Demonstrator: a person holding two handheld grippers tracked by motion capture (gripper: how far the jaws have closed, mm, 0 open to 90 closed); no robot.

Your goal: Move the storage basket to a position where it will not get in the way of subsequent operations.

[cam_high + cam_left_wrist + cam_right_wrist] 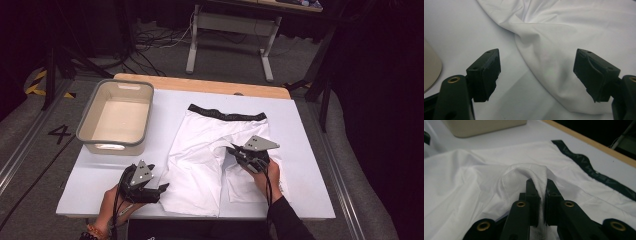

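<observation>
White tabletop [300,130] in a dark room, beige tub [117,116] at its left.
White shorts [200,150] with black waistband lie spread; right gripper [540,195] pinches a fabric fold, left gripper [536,72] gapes wide.

White shorts [200,150] with a black waistband [227,114] lie flat on the table, crotch fabric bunched upward.

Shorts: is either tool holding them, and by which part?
The right tool pinches the white shorts at a raised fold near the crotch. The left tool is open, holding nothing.
</observation>
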